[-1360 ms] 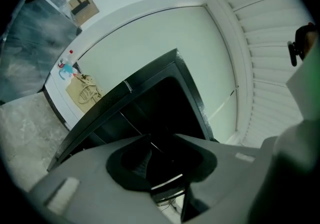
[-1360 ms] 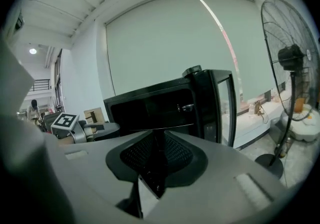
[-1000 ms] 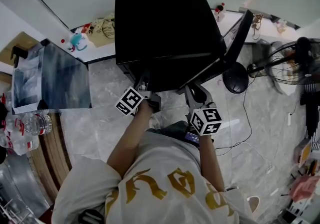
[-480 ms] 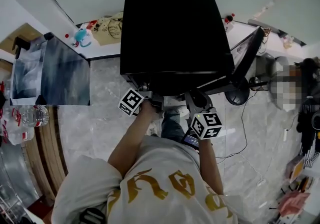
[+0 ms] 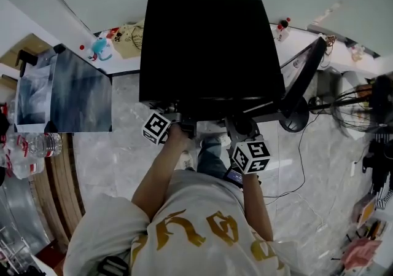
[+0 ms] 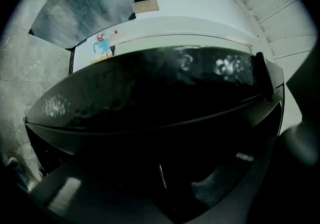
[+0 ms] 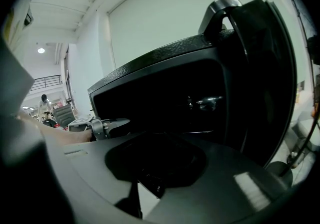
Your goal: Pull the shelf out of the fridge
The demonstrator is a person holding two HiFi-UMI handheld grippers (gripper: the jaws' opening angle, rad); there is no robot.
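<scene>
The fridge is seen from above with its door swung wide, out past the right of the right tool, so that the cavity can be reached into. Both tools are held side by side at the mouth of that cavity, the left tool just to the left of the right one. This pairing is judged to be meant for taking the shelf at two points, so that it can be drawn straight and not skewed. In the left gripper view two grey shapes are made out on either side of a dark gap, so the left tool is read as released, with nothing but the unlit interior between its jaws. In the right gripper view grey surfaces are seen round a black hollow, and whether that tool is released or clenched cannot be told. The shelf is taken to be the thin pale line crossing the cavity ahead of and above the right tool. It lies wholly inside the fridge, not yet drawn out. A grip on its front edge is judged to be the step in hand.
</scene>
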